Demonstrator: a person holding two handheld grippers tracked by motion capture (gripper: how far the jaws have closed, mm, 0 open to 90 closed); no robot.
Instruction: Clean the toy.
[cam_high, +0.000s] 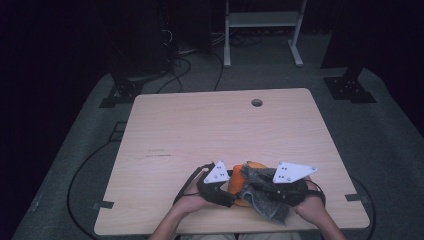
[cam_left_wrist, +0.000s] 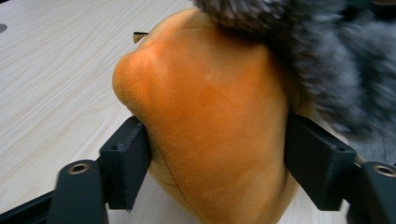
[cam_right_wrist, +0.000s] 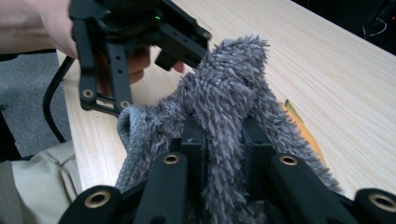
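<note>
At the near edge of the table (cam_high: 220, 125) we see the left gripper (cam_left_wrist: 217, 154) clamping an orange plush toy (cam_left_wrist: 210, 126), while the right gripper (cam_right_wrist: 224, 140) pinches a fuzzy grey cloth (cam_right_wrist: 229, 88) draped over that toy.

I see a pale wooden table (cam_high: 200, 130) with a round hole (cam_high: 257, 102) near its far edge. Beyond it stands a white metal frame (cam_high: 262, 30) on the grey floor (cam_high: 380, 130), and black cables (cam_high: 175, 65) trail across that floor.
</note>
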